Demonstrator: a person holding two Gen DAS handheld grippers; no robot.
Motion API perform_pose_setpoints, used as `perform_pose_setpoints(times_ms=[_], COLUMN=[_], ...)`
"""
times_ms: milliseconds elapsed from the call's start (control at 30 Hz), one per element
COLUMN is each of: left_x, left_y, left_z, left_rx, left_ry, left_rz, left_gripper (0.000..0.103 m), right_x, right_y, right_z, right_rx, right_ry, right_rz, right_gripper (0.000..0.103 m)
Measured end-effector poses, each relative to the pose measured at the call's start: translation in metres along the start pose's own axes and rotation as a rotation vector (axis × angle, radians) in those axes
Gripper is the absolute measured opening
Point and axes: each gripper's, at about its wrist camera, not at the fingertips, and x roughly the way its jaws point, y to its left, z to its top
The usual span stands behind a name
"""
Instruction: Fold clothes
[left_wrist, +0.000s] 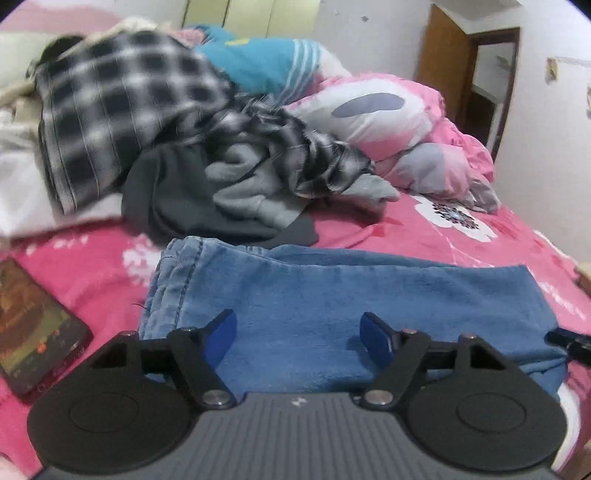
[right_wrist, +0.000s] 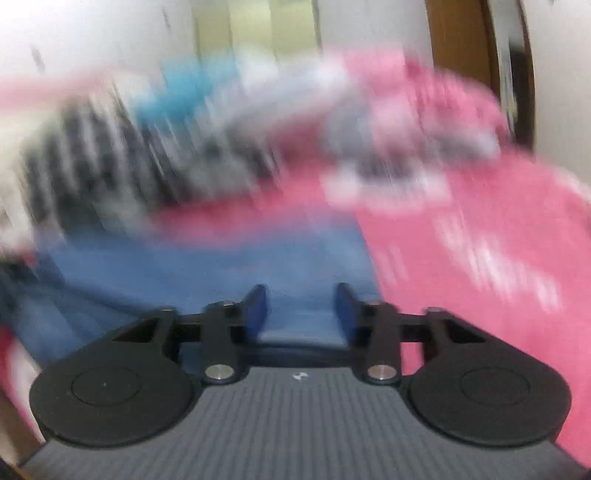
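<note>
Blue jeans (left_wrist: 332, 291) lie folded flat on the pink bed sheet (left_wrist: 424, 232), right in front of my left gripper (left_wrist: 299, 334). The left gripper is open and empty, its blue pads just above the denim. The right wrist view is heavily motion-blurred. In it the jeans (right_wrist: 221, 266) show as a blue patch under and ahead of my right gripper (right_wrist: 301, 306), which is open with nothing between its pads. A black part of the right gripper (left_wrist: 570, 341) shows at the jeans' right edge in the left wrist view.
A heap of unfolded clothes lies behind the jeans: a black-and-white checked shirt (left_wrist: 122, 107), grey sweatshirt (left_wrist: 251, 184), dark garment (left_wrist: 166, 195), teal top (left_wrist: 255, 59). A pink flowered quilt (left_wrist: 399, 122) is bunched at the back right. A phone (left_wrist: 33, 325) lies at left.
</note>
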Motion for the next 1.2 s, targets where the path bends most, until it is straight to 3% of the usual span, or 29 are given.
perform_pose_setpoints(times_ms=[67,200,333,467,500,600,700,767,867,1067,1200], left_x=[0.002,0.005,0.005,0.005,0.005,0.006,0.007,0.008,0.007,0.004,-0.016], left_y=[-0.001,-0.002,-0.005,-0.004,-0.003,-0.002,-0.002,-0.002,-0.003,0.002,0.007], left_z=[0.0,0.0,0.001,0.0,-0.001,0.0,0.0,-0.001,-0.002,-0.001,0.003], left_rx=[0.012,0.016,0.035,0.041,0.043,0.046,0.052,0.054,0.057,0.043,-0.028], left_ry=[0.01,0.014,0.018,0.015,0.015,0.014,0.011,0.007,0.002,-0.004,-0.039], left_rz=[0.013,0.026,0.039,0.028,0.025,0.02,0.017,0.017,0.014,-0.023,-0.072], left_gripper=[0.075,0.078,0.079,0.08,0.08,0.08,0.081,0.081,0.082,0.084,0.084], right_x=[-0.006,-0.012,0.017,0.085,0.084,0.065,0.05,0.061,0.093,0.053,0.0], right_y=[0.001,0.006,0.014,-0.022,-0.03,-0.031,-0.033,-0.034,-0.043,-0.061,-0.03], right_z=[0.01,0.052,0.076,0.053,0.053,0.072,0.088,0.087,0.055,0.061,0.063], right_rx=[-0.005,-0.004,-0.08,-0.028,0.03,0.036,0.107,0.13,0.105,0.238,0.194], right_ry=[0.007,-0.085,-0.093,0.116,0.106,0.064,-0.001,0.021,0.098,0.068,-0.048], right_rz=[-0.005,0.038,0.079,-0.036,-0.023,-0.107,0.009,0.068,-0.007,-0.068,-0.007], right_gripper=[0.027,0.025,0.025,0.021,0.019,0.021,0.021,0.019,0.019,0.022,0.023])
